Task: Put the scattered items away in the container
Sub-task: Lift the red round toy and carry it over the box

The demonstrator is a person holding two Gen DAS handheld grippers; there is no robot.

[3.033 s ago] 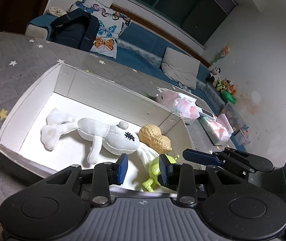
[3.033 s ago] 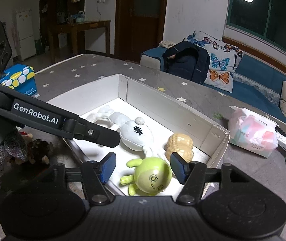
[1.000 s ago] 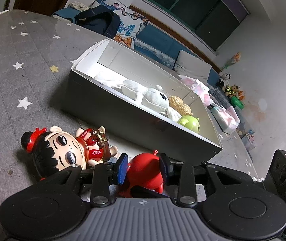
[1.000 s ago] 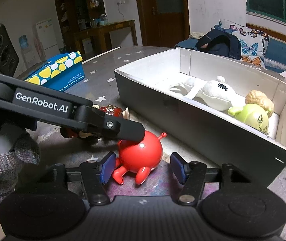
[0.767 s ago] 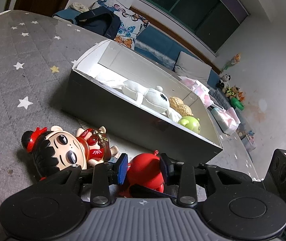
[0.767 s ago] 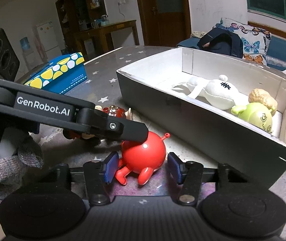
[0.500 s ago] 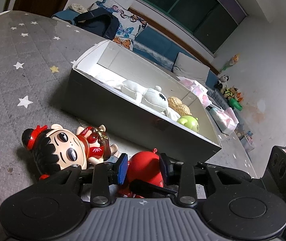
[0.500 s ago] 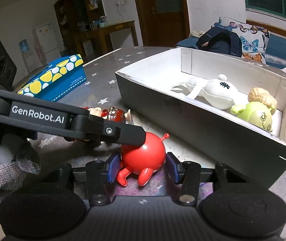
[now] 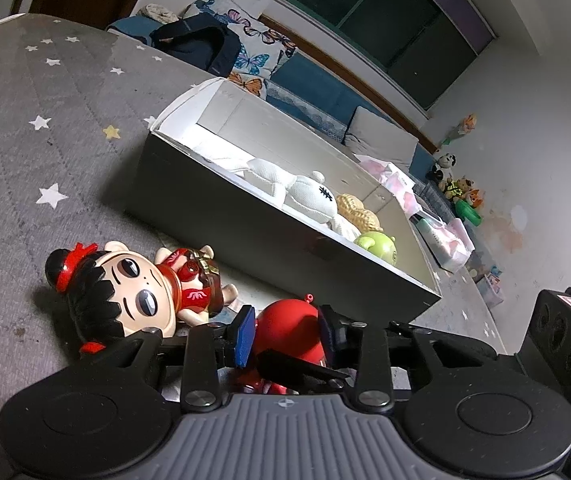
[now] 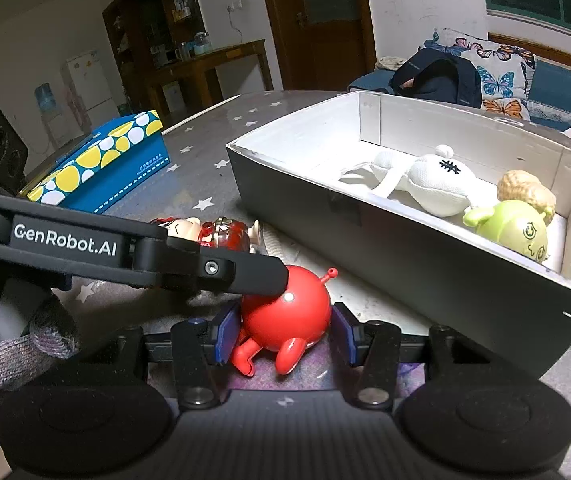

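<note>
Right gripper point(image 10: 285, 332) clamps red toy point(image 10: 285, 316); left gripper point(image 9: 285, 330) apart, partly hiding it

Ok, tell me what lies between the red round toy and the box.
Nothing: only a bare, pale stretch of table cover separates the red round toy from the box. The right wrist view shows it best.

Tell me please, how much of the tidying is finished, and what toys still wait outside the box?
Done: the white plush, peanut toy and green figure lie inside the box. In hand: the right tool is shut on the red round toy, which is on the mat beside the box. Left: that toy must go in, then the doll in red lying next to it.
</note>
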